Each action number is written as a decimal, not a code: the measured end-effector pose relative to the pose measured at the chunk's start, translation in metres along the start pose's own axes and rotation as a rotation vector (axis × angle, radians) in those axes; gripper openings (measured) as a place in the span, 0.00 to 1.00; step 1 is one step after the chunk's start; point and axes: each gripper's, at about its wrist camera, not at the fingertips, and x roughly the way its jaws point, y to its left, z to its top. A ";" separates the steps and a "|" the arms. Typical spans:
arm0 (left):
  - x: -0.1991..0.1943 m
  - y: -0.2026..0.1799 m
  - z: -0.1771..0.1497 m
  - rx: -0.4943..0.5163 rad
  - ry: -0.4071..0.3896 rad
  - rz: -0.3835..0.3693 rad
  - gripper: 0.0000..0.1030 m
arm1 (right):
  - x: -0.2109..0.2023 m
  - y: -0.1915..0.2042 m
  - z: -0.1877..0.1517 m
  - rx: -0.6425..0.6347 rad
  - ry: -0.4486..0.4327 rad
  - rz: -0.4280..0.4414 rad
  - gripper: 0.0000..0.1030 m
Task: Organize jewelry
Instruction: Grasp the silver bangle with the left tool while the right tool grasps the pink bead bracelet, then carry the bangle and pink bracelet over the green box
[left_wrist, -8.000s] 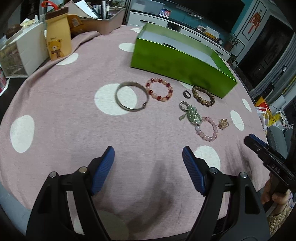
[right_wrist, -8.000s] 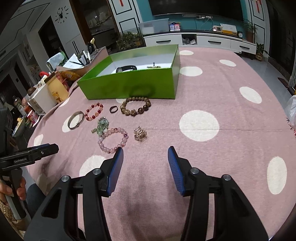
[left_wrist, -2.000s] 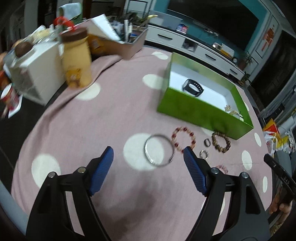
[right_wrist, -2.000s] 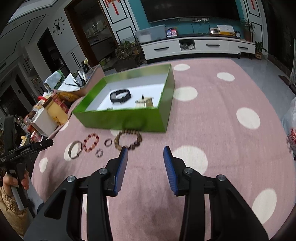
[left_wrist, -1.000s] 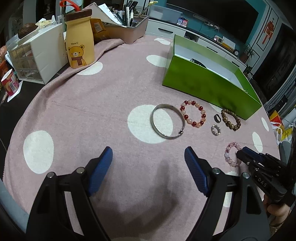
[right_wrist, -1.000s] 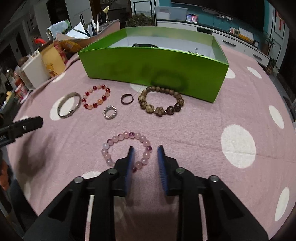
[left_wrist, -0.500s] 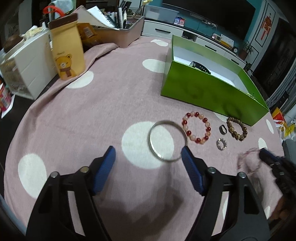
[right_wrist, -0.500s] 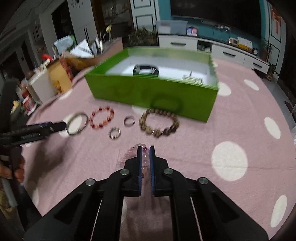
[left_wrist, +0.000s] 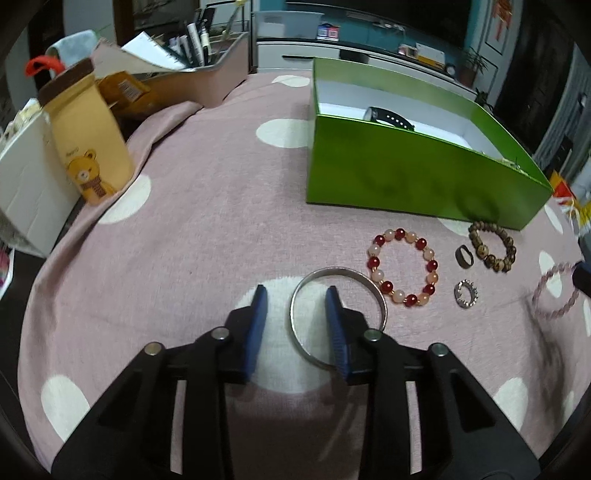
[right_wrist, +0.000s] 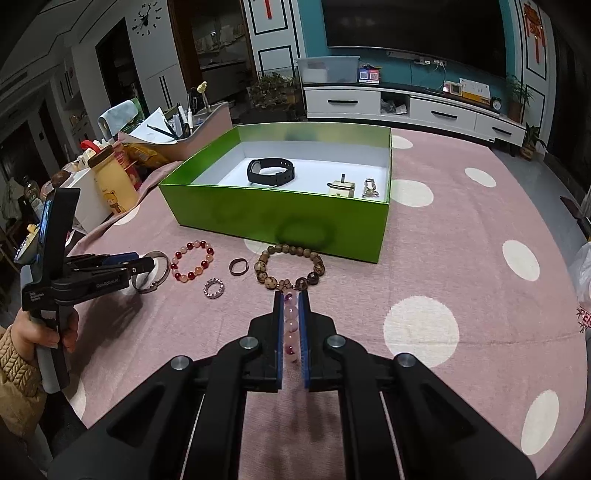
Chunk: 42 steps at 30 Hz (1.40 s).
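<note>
Over the spotted cloth, right gripper (right_wrist: 290, 295) pinches the pink bead bracelet (right_wrist: 290, 325), bound for the green box (right_wrist: 284, 218); left gripper (left_wrist: 296, 295) spread astride the silver bangle's (left_wrist: 340, 275) rim.

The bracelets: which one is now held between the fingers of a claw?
The pale pink beaded bracelet, clamped in the right claw. The others lie on the cloth.

Pretty clearly a home living room: big wall-mounted flat-screen TV (right_wrist: 413, 27) over a long white media console (right_wrist: 413, 107), black antler wall clock (right_wrist: 147, 23) (potted plants too), pink polka-dot cloth-covered tabletop (right_wrist: 461, 236).
</note>
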 end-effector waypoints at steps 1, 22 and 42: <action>0.000 0.000 0.000 0.008 0.000 0.001 0.20 | -0.001 0.000 0.001 0.000 -0.001 -0.002 0.07; -0.047 -0.002 -0.006 -0.093 -0.003 -0.133 0.03 | -0.018 -0.008 0.010 0.030 -0.028 -0.008 0.07; -0.107 -0.025 0.011 -0.104 -0.109 -0.175 0.03 | -0.062 -0.008 0.025 0.006 -0.145 0.015 0.07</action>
